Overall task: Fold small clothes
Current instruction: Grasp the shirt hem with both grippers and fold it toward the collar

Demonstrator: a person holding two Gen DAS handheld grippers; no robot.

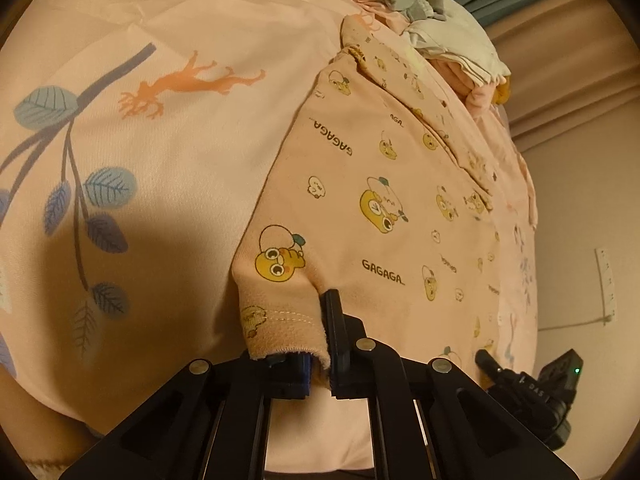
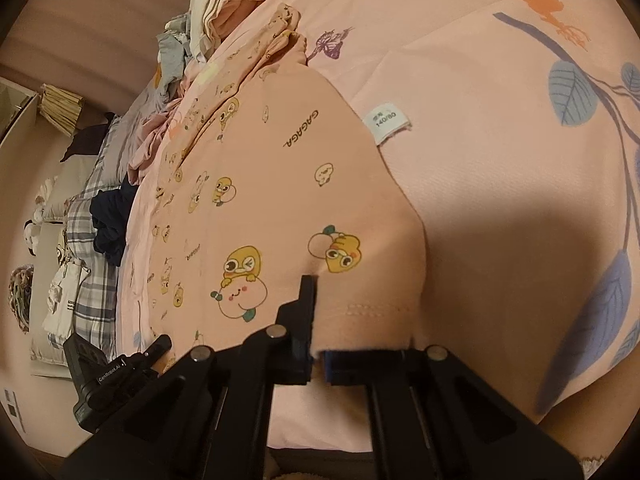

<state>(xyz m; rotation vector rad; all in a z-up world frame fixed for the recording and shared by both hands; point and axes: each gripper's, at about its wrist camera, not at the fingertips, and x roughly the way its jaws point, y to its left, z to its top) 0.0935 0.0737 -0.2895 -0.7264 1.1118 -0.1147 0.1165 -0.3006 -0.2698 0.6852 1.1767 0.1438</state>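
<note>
**Inspector:** Where is the garment and what holds it?

**Operator:** The shirt (image 1: 384, 200) lies flat on the bedsheet (image 1: 168, 128). My left gripper (image 1: 316, 360) is clamped on one hem corner; my right gripper (image 2: 316, 344) is clamped on the other.

**Inspector:** Handling?

**Operator:** I judge it light, soft fleece-backed knit, limp, not slippery, nothing fragile. It will sag between grips, so the stitched hem corners are the right hold. The size tag (image 2: 388, 122) sticks out at its side edge.

Two claws (image 1: 320, 344) (image 2: 316, 340); one printed garment (image 1: 380, 184) (image 2: 260, 184)
</note>
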